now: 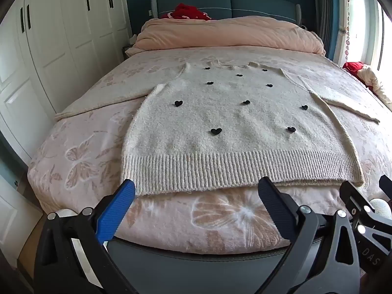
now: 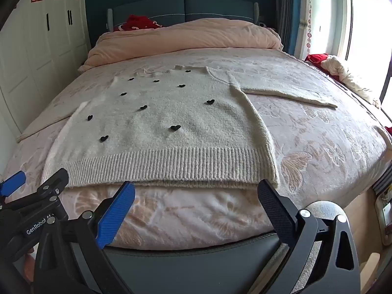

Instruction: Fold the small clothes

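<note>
While I hold both claws over the foot edge of the bed [image 1: 73, 161], the cream sweater [image 1: 220, 122] lies flat on the flowered bedspread, front side up, with small black hearts [image 1: 216, 130] spread over its chest. Its ribbed hem [image 1: 220, 169] runs along the foot edge of the bed, just in front of my fingers, and the neck points toward the headboard [image 1: 227, 2]. Both sleeves lie spread out to the sides: one sleeve [image 1: 103, 98] reaches toward the left edge of the bed, the other sleeve [image 2: 289, 95] toward the right edge.

My left claw [image 1: 196, 188] is spread wide and holds nothing; its blue finger [image 1: 117, 210] is just at the left corner of the hem, and I cannot tell if it touches the knit. My right claw [image 2: 196, 191] is also spread wide and has nothing in it, with its fingers close before the hem, near the right corner of it.

At the head of the bed a pink duvet [image 1: 227, 34] is folded in a thick roll, and a red cloth [image 1: 188, 12] lies behind it. White wardrobe doors [image 1: 61, 36] stand along the left side of the bed.
</note>
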